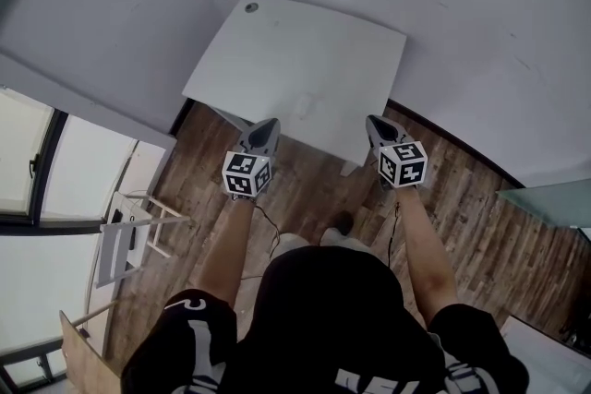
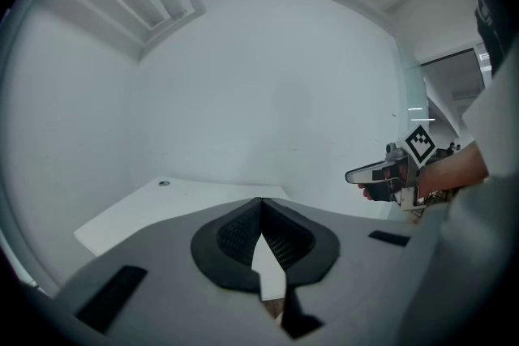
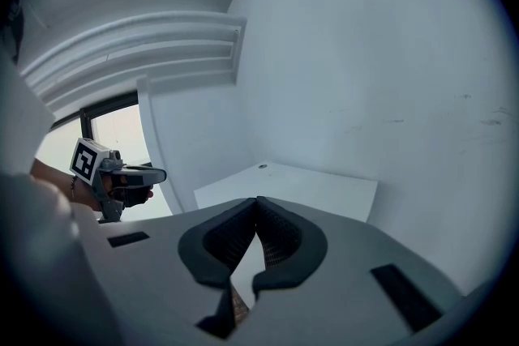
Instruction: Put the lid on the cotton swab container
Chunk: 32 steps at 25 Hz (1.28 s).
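A white table (image 1: 305, 51) stands against the white wall, with a small round grommet (image 1: 251, 7) near its far left corner. A faint pale shape (image 1: 306, 103) lies near the table's front edge; I cannot tell what it is. No swab container or lid shows clearly in any view. My left gripper (image 1: 265, 126) hovers at the table's near left edge, shut and empty. My right gripper (image 1: 377, 123) hangs at the near right edge, jaws also together with nothing between them. In the left gripper view the closed tips (image 2: 260, 201) point over the table (image 2: 154, 207). The right gripper view shows the same (image 3: 258, 200).
Wooden floor (image 1: 305, 189) lies under and around the table. A white folding frame (image 1: 129, 235) stands by the bright window (image 1: 37, 161) at the left. A wooden board (image 1: 83, 355) is at the lower left, a glass surface (image 1: 554, 198) at the right.
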Motion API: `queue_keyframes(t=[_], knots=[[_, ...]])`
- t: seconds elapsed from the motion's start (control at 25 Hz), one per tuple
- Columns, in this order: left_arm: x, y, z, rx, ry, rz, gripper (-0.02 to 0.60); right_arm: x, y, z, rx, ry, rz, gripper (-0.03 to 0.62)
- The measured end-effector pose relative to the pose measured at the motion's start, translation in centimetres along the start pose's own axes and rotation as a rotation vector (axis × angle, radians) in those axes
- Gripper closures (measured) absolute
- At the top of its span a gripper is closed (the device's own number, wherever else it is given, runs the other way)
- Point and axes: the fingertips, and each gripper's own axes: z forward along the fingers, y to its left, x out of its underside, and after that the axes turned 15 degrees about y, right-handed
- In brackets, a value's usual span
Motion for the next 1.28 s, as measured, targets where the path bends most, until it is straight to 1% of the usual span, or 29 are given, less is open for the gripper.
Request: queue_keyframes(t=[0.32, 0.64, 1.0, 1.28], knots=[[0.5, -0.5, -0.5, -0.069, -0.011, -0.024, 0.558, 0.1, -0.2, 0.8, -0.052, 0.009, -0.036, 0.58], [1.5, -0.1, -0.9, -0.101, 0.0, -0.036, 0.558, -0.8, 0.9, 1.8, -0.096, 0.003, -0.048, 0.58], [2.4, 1.2, 0.1, -0.101, 0.005, -0.058, 0.558, -1.5, 0.9, 3.7, -0.104, 0.02, -0.067, 0.58], [3.1, 2.2, 2.1, -0.09, 0.013, -0.068, 0.558, -1.5, 1.1, 5.6, -0.109, 0.055, -0.11, 0.58]])
